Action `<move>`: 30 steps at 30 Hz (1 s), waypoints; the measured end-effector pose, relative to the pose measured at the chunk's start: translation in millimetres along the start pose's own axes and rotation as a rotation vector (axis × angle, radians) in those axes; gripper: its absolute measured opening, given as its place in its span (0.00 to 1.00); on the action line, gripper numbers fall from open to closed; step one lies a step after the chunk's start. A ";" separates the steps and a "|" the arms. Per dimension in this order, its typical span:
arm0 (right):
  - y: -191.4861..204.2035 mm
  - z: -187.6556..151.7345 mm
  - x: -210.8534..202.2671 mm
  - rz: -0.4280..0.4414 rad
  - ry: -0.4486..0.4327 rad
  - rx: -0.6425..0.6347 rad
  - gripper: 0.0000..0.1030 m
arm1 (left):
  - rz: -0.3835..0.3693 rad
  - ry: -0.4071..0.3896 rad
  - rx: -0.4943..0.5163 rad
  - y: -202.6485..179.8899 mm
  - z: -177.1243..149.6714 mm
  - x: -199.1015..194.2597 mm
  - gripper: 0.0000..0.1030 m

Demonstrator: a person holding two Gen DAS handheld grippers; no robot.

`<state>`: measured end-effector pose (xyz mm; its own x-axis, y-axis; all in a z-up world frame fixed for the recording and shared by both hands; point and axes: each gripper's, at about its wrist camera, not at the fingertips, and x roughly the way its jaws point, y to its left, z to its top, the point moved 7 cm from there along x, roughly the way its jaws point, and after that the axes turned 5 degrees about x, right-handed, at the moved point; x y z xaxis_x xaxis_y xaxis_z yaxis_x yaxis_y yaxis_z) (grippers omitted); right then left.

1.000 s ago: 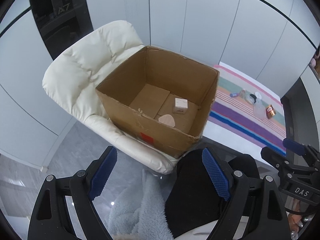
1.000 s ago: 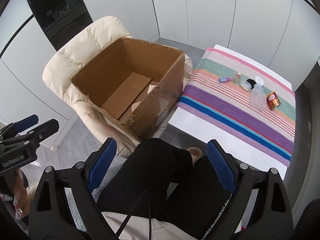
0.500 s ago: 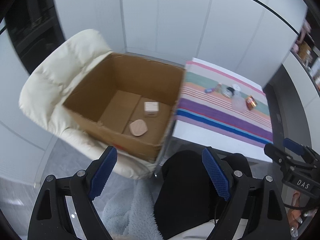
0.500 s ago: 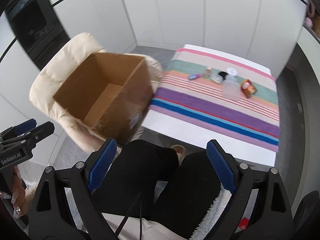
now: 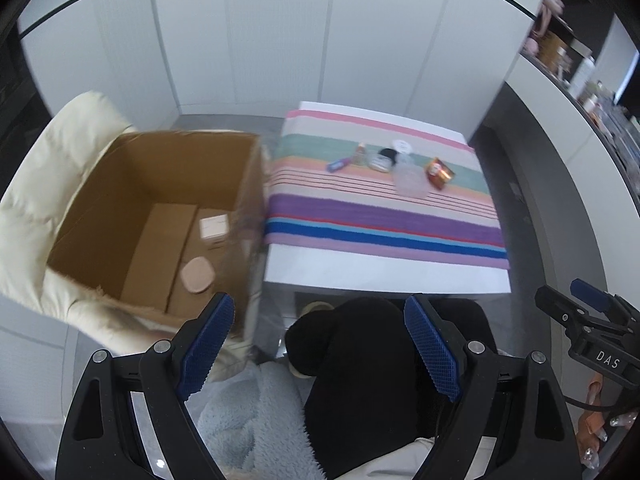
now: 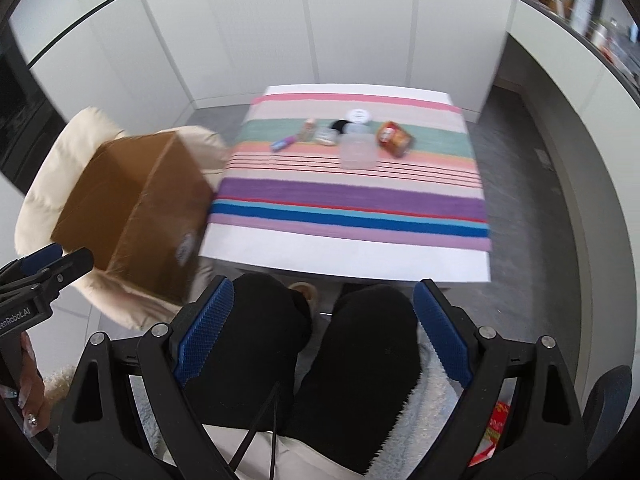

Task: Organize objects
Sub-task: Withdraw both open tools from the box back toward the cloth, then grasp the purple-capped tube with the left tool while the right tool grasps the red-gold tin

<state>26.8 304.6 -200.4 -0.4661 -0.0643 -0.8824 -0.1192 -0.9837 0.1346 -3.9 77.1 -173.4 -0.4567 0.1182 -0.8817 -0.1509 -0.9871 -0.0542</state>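
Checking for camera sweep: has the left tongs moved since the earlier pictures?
Yes. The left tongs swung right: the box slid left in view, the table now centred.

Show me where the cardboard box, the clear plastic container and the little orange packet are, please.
cardboard box (image 5: 132, 184): left wrist view, on its inner left wall.
clear plastic container (image 6: 357, 152): right wrist view, on its top face.
orange packet (image 6: 393, 137): right wrist view, on the middle of its wrapper.

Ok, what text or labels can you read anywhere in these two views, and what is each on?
"DAS": on the right tool, seen from the left wrist view.
"enRobot.AI", start cut off by the frame edge: on the left tool, seen from the right wrist view.
White round lid on the table: has print, too small to read.
Orange packet: label blurred.
Sticker on the cardboard box: blurred.
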 end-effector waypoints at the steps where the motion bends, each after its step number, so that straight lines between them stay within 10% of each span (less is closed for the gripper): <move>1: -8.2 0.5 -0.5 -0.007 0.000 0.014 0.91 | -0.006 0.004 0.010 -6.8 2.3 2.2 0.86; 13: -76.9 28.6 34.3 -0.092 -0.067 0.097 0.91 | -0.034 0.052 0.069 -44.9 36.3 57.2 0.86; 30: -110.9 114.0 203.8 -0.108 -0.016 0.132 0.91 | 0.001 0.190 -0.008 -33.1 111.3 239.0 0.86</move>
<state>-154.9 419.8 -343.7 -0.4579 0.0446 -0.8879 -0.2830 -0.9541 0.0981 -205.6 150.1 -330.1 -0.2834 0.0951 -0.9543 -0.1432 -0.9881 -0.0559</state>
